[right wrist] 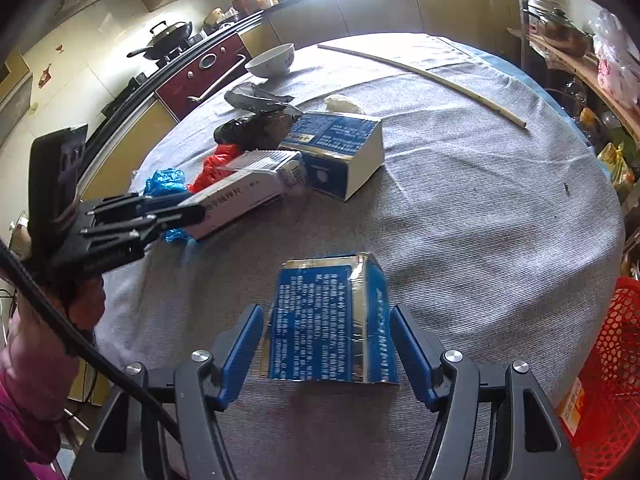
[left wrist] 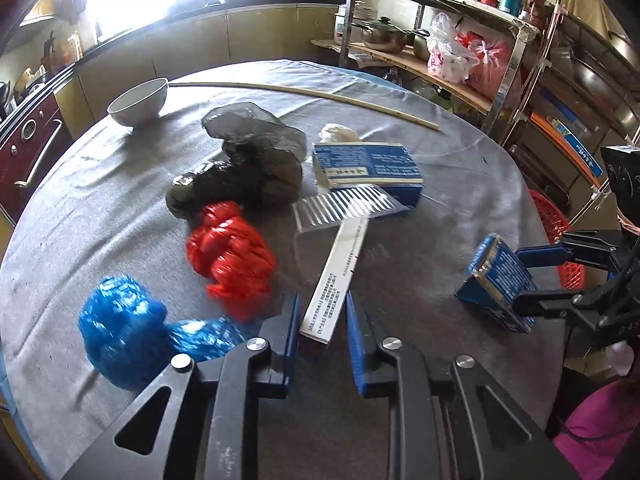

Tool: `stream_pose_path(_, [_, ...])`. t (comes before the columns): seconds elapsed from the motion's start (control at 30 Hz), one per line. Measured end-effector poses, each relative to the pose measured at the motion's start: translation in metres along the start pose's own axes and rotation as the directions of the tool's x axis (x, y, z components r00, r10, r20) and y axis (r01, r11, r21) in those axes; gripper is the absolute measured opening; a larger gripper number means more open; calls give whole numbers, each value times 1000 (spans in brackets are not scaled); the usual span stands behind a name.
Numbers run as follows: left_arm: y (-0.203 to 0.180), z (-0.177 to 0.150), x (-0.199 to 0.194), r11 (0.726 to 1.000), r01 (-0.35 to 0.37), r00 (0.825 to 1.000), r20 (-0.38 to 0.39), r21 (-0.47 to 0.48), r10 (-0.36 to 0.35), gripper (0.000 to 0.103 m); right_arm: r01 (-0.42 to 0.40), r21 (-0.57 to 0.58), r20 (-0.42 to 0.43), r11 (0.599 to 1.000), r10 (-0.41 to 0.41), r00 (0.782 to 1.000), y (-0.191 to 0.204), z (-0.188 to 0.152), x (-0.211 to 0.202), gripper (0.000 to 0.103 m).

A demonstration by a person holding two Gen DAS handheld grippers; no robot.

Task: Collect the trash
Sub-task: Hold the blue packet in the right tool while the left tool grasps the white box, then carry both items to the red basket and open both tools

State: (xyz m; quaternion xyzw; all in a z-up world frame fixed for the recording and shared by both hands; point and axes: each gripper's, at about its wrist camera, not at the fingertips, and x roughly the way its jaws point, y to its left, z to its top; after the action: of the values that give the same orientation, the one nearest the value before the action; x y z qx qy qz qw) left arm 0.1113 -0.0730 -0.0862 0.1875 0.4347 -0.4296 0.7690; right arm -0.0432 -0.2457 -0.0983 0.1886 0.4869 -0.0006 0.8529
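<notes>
On the grey-clothed round table (left wrist: 460,184), a long white box (left wrist: 340,264) lies with its near end between my left gripper's (left wrist: 323,299) blue pads, which press on both sides of it. The right wrist view shows the same grip on that white box (right wrist: 244,192) by the left gripper (right wrist: 196,210). A flattened blue carton (right wrist: 328,320) lies between my right gripper's (right wrist: 326,312) fingers, with a small gap at the left pad. Loose trash lies beyond: a red bag (left wrist: 230,260), a blue bag (left wrist: 120,332), a black bag (left wrist: 248,168) and a bigger blue box (left wrist: 368,164).
A white bowl (left wrist: 138,102) and a long thin stick (left wrist: 304,94) lie at the table's far side. A clear ribbed tray (left wrist: 348,204) leans on the white box. A red mesh basket (right wrist: 612,360) stands beside the table at right. Metal shelves (left wrist: 508,52) hold pots.
</notes>
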Motion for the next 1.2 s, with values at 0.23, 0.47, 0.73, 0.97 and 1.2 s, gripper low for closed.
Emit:
stream_pose_path(0.23, [-16, -1, 3, 998, -58, 998, -23, -1, 58, 23, 104, -91, -21, 990, -106, 994, 22, -6, 16, 73])
stream_pose_path(0.47, [-21, -6, 4, 998, -54, 998, -24, -36, 53, 18, 117, -58, -35, 992, -119, 992, 6, -16, 18, 60])
stream_pose_path(0.73, [-32, -27, -16, 994, -60, 998, -10, -92, 59, 16, 31, 23, 43, 999, -32, 999, -18, -21, -16, 59])
stream_pose_path(0.97, [-47, -59, -45, 988, -52, 999, 6, -144, 53, 16, -28, 54, 115, 998, 21, 993, -25, -25, -43, 59])
stream_pose_path(1.2, [-69, -76, -65, 982, -54, 998, 23, -179, 59, 16, -79, 82, 200, 994, 61, 978, -42, -32, -67, 59])
